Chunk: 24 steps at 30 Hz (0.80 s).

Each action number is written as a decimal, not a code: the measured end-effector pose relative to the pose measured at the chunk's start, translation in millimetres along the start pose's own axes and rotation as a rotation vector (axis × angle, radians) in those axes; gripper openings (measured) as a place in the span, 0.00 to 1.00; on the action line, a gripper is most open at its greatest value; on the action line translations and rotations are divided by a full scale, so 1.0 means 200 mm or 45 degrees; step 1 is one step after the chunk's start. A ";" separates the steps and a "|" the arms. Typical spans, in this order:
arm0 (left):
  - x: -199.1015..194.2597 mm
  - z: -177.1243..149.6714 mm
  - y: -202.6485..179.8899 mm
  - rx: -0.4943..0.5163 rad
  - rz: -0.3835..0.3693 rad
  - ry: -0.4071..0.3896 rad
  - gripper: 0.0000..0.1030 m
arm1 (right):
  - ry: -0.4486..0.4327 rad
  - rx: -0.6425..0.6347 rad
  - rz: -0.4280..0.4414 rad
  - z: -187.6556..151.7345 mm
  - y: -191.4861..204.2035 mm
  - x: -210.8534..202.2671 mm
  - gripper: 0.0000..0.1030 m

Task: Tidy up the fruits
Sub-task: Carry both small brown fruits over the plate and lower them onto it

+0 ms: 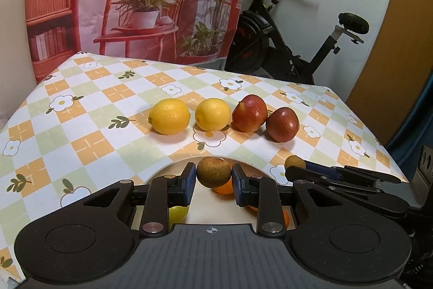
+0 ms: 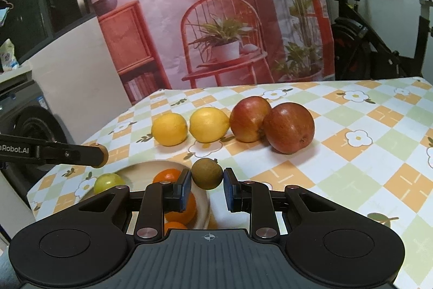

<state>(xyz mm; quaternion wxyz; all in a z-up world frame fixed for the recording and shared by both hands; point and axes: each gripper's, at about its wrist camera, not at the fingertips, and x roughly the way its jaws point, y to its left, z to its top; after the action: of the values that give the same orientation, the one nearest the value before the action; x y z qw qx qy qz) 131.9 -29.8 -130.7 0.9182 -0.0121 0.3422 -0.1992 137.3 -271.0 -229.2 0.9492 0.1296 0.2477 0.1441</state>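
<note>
Each gripper is clamped on a kiwi. The left gripper [image 1: 213, 176] holds its kiwi [image 1: 213, 172] above the bowl [image 1: 173, 167], over an orange [image 1: 224, 188]. The right gripper [image 2: 207, 180] holds the other kiwi [image 2: 207, 173] just past the bowl's rim (its table side). Behind, two lemons [image 1: 169, 116] and two apples [image 1: 249, 113] sit in a row on the checked tablecloth [image 1: 81, 126], the apples touching.

body: my left tongs [image 1: 213, 184] matte black, blue pads | round silver pivot screws | ribbed grey base, crosshair mark | right tongs [image 2: 207, 187] same build, white lettering
</note>
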 end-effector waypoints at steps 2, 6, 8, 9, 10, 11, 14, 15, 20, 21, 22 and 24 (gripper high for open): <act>-0.01 0.00 0.00 0.007 0.003 -0.004 0.30 | 0.000 -0.017 0.009 0.00 0.02 -0.02 0.23; -0.02 0.00 -0.01 0.014 0.007 -0.005 0.30 | 0.009 -0.060 0.030 0.00 0.06 -0.05 0.23; -0.03 -0.01 -0.01 0.015 0.010 -0.003 0.30 | 0.019 -0.087 0.044 -0.01 0.08 -0.06 0.23; -0.03 -0.01 -0.01 0.015 0.011 -0.002 0.30 | 0.024 -0.099 0.052 -0.01 0.09 -0.07 0.23; -0.03 -0.02 -0.01 0.015 0.013 -0.001 0.30 | 0.029 -0.112 0.060 -0.01 0.10 -0.08 0.23; -0.04 -0.02 0.00 0.015 0.014 0.001 0.30 | 0.034 -0.122 0.067 -0.01 0.11 -0.08 0.23; -0.04 -0.03 0.00 0.014 0.015 0.009 0.30 | 0.053 -0.148 0.088 -0.03 0.13 -0.09 0.23; -0.04 -0.03 0.00 0.014 0.015 0.012 0.30 | 0.062 -0.151 0.096 -0.03 0.13 -0.10 0.23; -0.04 -0.05 0.02 0.005 0.008 0.029 0.30 | 0.105 -0.158 0.128 -0.06 0.15 -0.11 0.23; -0.03 -0.05 0.02 0.001 0.008 0.033 0.30 | 0.113 -0.160 0.133 -0.07 0.15 -0.11 0.23; -0.03 -0.06 0.02 -0.001 0.009 0.038 0.30 | 0.122 -0.163 0.140 -0.07 0.16 -0.11 0.23; -0.03 -0.06 0.02 0.000 0.009 0.045 0.30 | 0.138 -0.172 0.154 -0.08 0.16 -0.12 0.23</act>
<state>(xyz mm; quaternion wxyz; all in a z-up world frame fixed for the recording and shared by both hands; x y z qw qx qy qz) 121.8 -22.5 -137.2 0.9128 -0.0074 0.3582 -0.1962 102.6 -246.0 -223.1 0.9306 0.0722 0.2800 0.2244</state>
